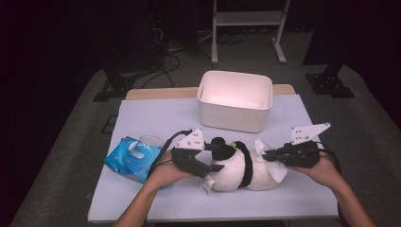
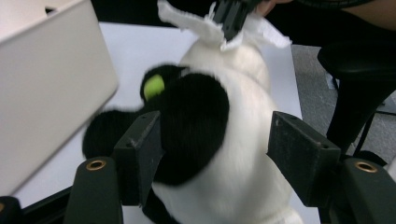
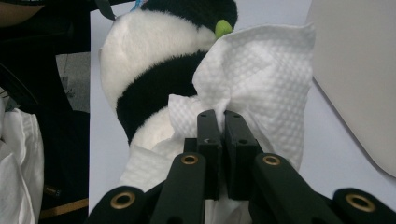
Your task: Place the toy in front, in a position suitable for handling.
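A black-and-white plush panda (image 1: 236,165) lies on its side on the white table (image 1: 156,113), near the front edge. My left gripper (image 1: 215,165) is at its head end, with its jaws on either side of the head (image 2: 201,112); the pads stand apart and do not squeeze it. My right gripper (image 1: 265,155) is shut on a white paper tissue (image 3: 266,70), held against the panda's rear (image 3: 144,60). In the left gripper view the tissue (image 2: 196,23) and the right gripper (image 2: 229,18) lie beyond the panda.
A white rectangular bin (image 1: 235,116) stands behind the panda at mid-table, close to both grippers (image 2: 46,84) (image 3: 355,70). A blue pack of wipes (image 1: 130,161) lies at the left, beside the person's left forearm. Dark floor and stands surround the table.
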Demonstrator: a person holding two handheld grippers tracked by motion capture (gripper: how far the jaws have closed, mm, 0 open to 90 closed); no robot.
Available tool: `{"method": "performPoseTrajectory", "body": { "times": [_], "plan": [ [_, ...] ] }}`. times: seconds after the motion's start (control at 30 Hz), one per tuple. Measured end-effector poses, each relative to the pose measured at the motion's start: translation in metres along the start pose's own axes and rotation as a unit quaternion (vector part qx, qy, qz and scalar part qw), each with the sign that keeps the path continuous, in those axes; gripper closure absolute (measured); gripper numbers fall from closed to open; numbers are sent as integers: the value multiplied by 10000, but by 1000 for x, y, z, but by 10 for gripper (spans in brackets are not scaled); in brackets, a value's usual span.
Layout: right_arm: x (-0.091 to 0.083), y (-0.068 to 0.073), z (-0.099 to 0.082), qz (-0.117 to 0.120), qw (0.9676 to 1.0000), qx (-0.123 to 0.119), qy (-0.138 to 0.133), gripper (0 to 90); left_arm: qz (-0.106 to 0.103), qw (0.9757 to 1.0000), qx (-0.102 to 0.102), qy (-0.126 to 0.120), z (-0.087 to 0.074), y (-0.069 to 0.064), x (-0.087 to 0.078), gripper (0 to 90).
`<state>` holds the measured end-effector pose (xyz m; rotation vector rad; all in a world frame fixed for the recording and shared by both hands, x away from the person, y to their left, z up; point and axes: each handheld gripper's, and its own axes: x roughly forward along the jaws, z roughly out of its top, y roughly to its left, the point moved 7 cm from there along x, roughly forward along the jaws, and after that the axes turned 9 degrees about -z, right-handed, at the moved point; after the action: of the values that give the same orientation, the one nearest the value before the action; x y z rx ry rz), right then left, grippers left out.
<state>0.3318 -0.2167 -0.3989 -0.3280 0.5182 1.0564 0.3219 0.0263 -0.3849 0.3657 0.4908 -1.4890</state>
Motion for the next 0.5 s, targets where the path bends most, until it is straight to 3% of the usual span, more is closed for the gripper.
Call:
{"method": "performPoseTrajectory", "body": {
  "times": [0.2,0.5],
  "plan": [
    [-3,4,-3,56,9999,75,-51,857,-171,9996,-197,-96,-12,-2,5,309],
    [-4,14,-5,170,9998,23,-60,857,-349,9983,-465,29,-28,1,10,236]
  ]
}}
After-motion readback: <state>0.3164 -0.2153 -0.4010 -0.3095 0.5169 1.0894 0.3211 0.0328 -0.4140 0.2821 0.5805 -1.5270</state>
